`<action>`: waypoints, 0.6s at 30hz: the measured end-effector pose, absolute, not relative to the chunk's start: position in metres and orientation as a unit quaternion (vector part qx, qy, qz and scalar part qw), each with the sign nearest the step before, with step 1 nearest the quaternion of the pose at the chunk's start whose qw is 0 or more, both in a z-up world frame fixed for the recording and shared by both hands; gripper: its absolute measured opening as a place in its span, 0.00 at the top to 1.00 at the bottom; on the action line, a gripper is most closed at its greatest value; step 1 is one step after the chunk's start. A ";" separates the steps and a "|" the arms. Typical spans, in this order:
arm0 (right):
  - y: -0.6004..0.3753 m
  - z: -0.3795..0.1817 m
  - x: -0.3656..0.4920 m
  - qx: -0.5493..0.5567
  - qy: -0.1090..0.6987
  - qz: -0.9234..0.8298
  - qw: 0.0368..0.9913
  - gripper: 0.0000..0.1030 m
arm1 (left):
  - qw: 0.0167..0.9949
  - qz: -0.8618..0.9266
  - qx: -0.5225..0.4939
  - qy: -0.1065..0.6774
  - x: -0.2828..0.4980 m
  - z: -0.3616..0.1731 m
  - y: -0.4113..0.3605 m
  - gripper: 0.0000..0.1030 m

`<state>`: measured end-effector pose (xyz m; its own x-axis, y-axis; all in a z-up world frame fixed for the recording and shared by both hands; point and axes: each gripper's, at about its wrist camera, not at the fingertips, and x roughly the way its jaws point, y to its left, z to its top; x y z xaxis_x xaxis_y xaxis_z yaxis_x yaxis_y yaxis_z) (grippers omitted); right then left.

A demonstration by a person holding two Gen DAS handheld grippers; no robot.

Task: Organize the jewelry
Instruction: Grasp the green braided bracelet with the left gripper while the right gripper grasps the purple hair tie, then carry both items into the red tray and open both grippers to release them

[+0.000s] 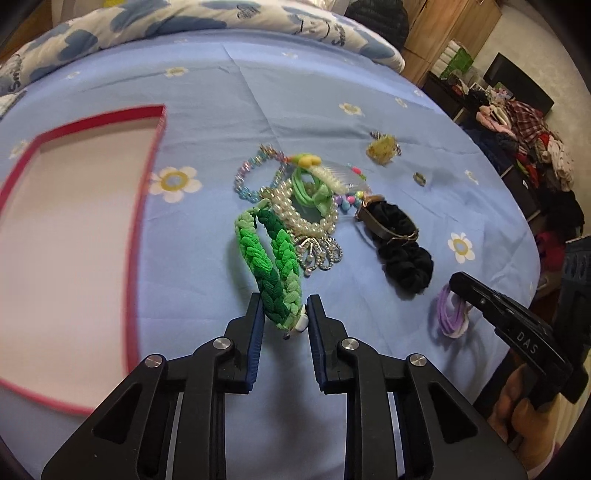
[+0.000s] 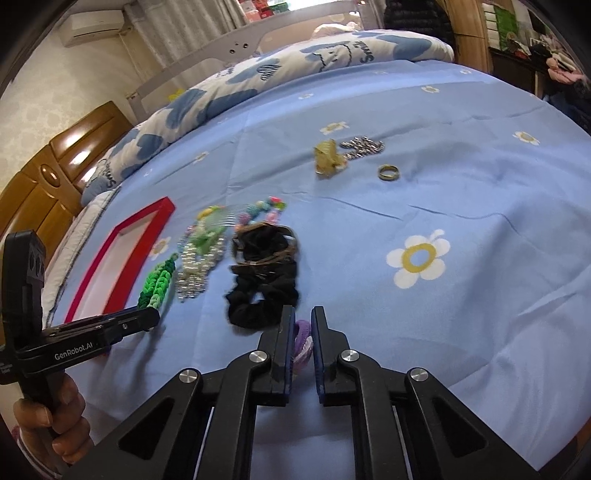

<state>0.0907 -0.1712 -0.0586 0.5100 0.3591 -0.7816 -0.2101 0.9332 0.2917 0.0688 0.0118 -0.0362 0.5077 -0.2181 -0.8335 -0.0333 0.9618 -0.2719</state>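
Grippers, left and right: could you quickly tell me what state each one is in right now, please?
Left gripper: closed on the green braided band.
Right gripper: closed on the purple hair tie.

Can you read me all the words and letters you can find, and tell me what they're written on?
"GenRobot.AI": on the left claw's handle.
"DAS": on the right claw's handle.
"Sm...": on the quilt, rest cut off or hidden.
Boxes on the far shelves: too small and blurred to read.
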 end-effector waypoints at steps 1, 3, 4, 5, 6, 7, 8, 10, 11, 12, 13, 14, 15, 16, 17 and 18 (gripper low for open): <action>-0.168 -0.056 0.090 0.081 0.465 0.170 0.865 0.92 | 0.863 -0.052 -0.126 0.487 0.066 -0.032 0.014 0.80; -0.160 -0.050 0.090 0.078 0.461 0.180 0.866 0.92 | 0.869 -0.049 -0.125 0.477 0.059 -0.023 0.019 0.80; -0.157 -0.048 0.090 0.078 0.459 0.185 0.865 0.92 | 0.871 -0.047 -0.124 0.473 0.058 -0.020 0.021 0.80; -0.149 -0.044 0.090 0.079 0.458 0.195 0.864 0.92 | 0.874 -0.043 -0.122 0.468 0.054 -0.016 0.025 0.80; -0.143 -0.042 0.090 0.079 0.457 0.204 0.862 0.92 | 0.876 -0.040 -0.121 0.464 0.052 -0.014 0.028 0.80; -0.137 -0.039 0.091 0.076 0.455 0.211 0.862 0.92 | 0.879 -0.034 -0.120 0.460 0.047 -0.010 0.033 0.80; -0.130 -0.037 0.092 0.074 0.453 0.217 0.862 0.92 | 0.881 -0.029 -0.120 0.457 0.043 -0.007 0.037 0.80; -0.115 -0.032 0.092 0.068 0.451 0.234 0.859 0.92 | 0.884 -0.019 -0.120 0.452 0.038 -0.003 0.045 0.80; -0.108 -0.032 0.092 0.065 0.451 0.241 0.857 0.92 | 0.885 -0.012 -0.121 0.449 0.035 -0.002 0.051 0.80; -0.099 -0.031 0.092 0.062 0.450 0.249 0.855 0.92 | 0.886 -0.004 -0.122 0.447 0.033 -0.001 0.057 0.80; -0.090 -0.030 0.092 0.058 0.450 0.258 0.853 0.92 | 0.886 0.001 -0.123 0.447 0.031 -0.001 0.062 0.80; -0.083 -0.030 0.092 0.055 0.450 0.265 0.851 0.92 | 0.886 0.008 -0.126 0.446 0.029 -0.001 0.068 0.80; -0.073 -0.030 0.092 0.052 0.450 0.273 0.849 0.92 | 0.886 0.017 -0.130 0.445 0.027 -0.001 0.075 0.80; -0.066 -0.030 0.091 0.049 0.453 0.283 0.844 0.92 | 0.886 0.024 -0.133 0.444 0.025 0.000 0.082 0.80; -0.057 -0.029 0.091 0.045 0.453 0.291 0.842 0.92 | 0.886 0.029 -0.136 0.443 0.024 0.000 0.088 0.80; -0.050 -0.029 0.090 0.044 0.452 0.297 0.840 0.92 | 0.886 0.035 -0.138 0.442 0.021 -0.001 0.093 0.80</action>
